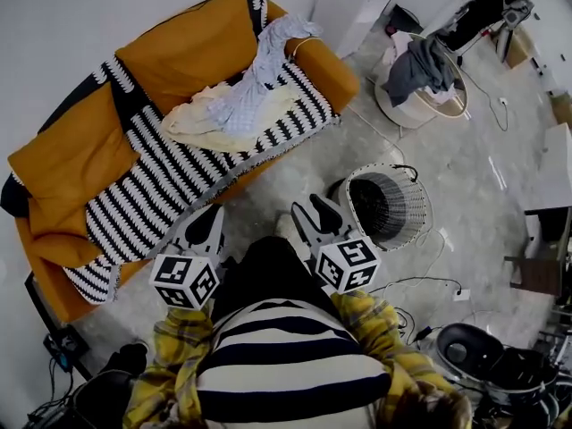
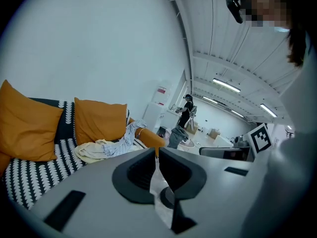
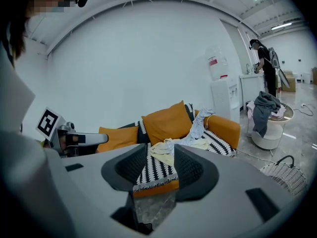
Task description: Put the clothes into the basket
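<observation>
Jaws, left: the left gripper (image 2: 156, 155) is seen with its jaws pressed together and nothing caught between them.
Jaws, right: the right gripper (image 3: 161, 156) is seen with its jaws parted and released. Only the sofa edge and floor are viewed through the gap, and nothing is grasped.
Clothes: a cream garment (image 1: 201, 119) and a pale blue garment (image 1: 255, 83) are heaped together on the sofa (image 1: 179, 52). They lie ahead of both sets of jaws, well apart from them, and are untouched.
Basket: a white wire basket (image 1: 418, 211) is stood on the floor just beside the right jaws, on their outer side, and well apart from the left jaws. No garment can be made out inside it.
Other laundry: grey clothes (image 1: 420, 65) are draped over a round stand beyond the basket, far ahead and to the right of the right jaws. Whether they are counted in the task cannot be told.
Progress: judged to be at the outset, since nothing is shown to have been put in the basket.
Left to do: the sofa pile is to be reached, then each garment gripped, carried across and released into the basket.
Step in hand: judged to be the approach to the sofa pile.
</observation>
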`<move>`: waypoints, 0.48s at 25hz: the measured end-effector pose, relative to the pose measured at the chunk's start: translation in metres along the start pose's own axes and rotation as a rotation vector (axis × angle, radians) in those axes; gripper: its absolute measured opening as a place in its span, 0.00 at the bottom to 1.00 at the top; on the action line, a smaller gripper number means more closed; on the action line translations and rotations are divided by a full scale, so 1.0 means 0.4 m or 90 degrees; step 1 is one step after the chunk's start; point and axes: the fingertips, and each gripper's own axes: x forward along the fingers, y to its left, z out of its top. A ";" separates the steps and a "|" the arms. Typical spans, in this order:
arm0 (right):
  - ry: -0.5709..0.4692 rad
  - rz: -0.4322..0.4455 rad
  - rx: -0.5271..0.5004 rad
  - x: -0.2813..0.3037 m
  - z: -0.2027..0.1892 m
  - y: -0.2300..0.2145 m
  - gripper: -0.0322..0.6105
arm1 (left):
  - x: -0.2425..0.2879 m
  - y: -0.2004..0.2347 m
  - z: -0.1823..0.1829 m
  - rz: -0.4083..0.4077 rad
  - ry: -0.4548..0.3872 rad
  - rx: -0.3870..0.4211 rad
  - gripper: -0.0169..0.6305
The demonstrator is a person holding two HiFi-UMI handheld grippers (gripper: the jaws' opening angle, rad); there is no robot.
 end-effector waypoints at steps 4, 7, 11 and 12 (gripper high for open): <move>0.000 0.015 -0.010 0.076 0.041 -0.048 0.31 | 0.077 0.020 0.031 0.004 -0.004 -0.004 0.08; -0.001 0.029 -0.024 0.130 0.093 -0.096 0.31 | 0.153 0.027 0.061 0.016 -0.008 -0.004 0.08; -0.004 0.037 -0.022 0.196 0.158 -0.176 0.31 | 0.265 0.025 0.111 0.022 -0.008 0.023 0.08; -0.002 0.039 -0.021 0.209 0.164 -0.191 0.31 | 0.285 0.025 0.117 0.023 -0.007 0.025 0.08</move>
